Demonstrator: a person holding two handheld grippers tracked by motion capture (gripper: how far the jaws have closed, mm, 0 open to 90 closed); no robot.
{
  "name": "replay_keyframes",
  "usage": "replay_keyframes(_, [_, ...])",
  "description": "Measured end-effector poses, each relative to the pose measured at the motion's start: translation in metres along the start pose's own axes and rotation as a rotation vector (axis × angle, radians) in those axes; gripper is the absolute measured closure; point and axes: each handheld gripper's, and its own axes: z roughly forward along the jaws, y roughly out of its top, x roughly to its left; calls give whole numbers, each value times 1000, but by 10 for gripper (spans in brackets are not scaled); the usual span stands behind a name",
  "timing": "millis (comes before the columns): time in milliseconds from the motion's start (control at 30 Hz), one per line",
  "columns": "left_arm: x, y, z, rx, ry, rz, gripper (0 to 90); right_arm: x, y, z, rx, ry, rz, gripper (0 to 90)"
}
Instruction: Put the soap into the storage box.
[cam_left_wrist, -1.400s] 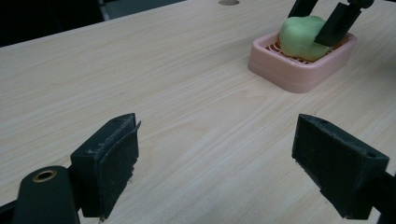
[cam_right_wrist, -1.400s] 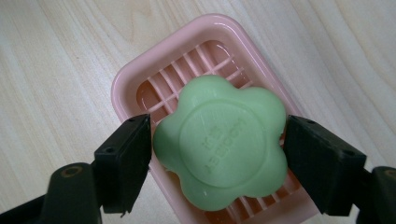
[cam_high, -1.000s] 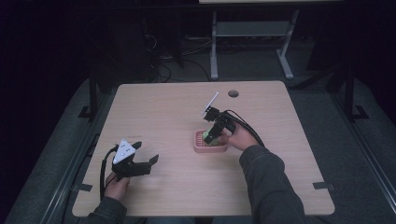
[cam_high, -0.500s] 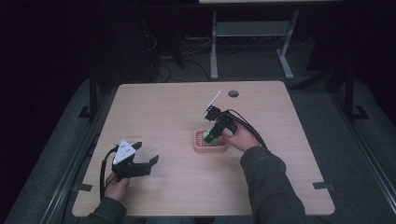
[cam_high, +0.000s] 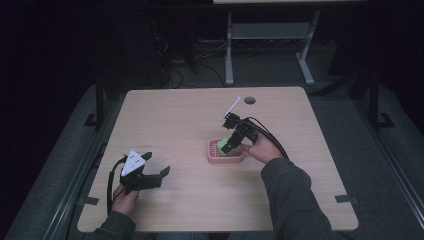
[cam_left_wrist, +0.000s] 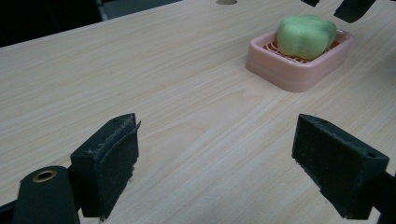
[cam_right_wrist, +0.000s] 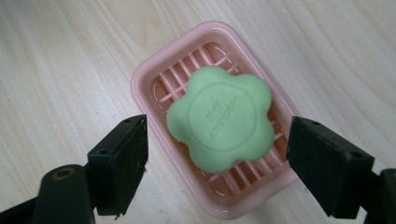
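Hovering w/ jaws apart, right gripper (cam_right_wrist: 217, 163) over green soap (cam_right_wrist: 221, 117); embossed writing unreadable; left gripper (cam_left_wrist: 229, 158) jaws apart.

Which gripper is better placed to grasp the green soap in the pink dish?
Right. The right gripper hovers over the soap, open jaws flanking it; the left gripper sits far off.

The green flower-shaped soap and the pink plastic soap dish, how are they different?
The green flower-shaped soap is rounded with five lobes; the pink plastic soap dish is a rounded rectangle. The soap is solid with a stamped circle on top; the dish has a slotted grid floor. The soap is smaller and lies inside the dish, which sits on the wooden table. Both are smooth and pastel, below the open right gripper.
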Motion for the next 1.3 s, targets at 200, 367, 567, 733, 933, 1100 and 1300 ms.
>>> replay_keyframes(200, [-1,0,1,-8,0,-9,143,-4,-8,-3,-4,5,18,197])
replay_keyframes(367, [-1,0,1,-7,1,-9,143,-6,-14,-7,-16,6,34,193])
replay_keyframes(567, [-1,0,0,-4,1,-4,143,-6,-20,-12,-17,5,39,192])
replay_keyframes(733, [-1,0,0,-3,1,-4,143,-6,-25,-15,-22,5,45,192])
replay_keyframes(933, [-1,0,0,0,-1,1,143,-4,-33,-17,-28,13,54,191])
replay_keyframes(1100, [-1,0,1,0,-1,1,143,-5,-39,-19,-16,10,61,188])
replay_keyframes(1300, [-1,-1,1,2,-2,2,143,-5,-47,-22,-23,6,66,189])
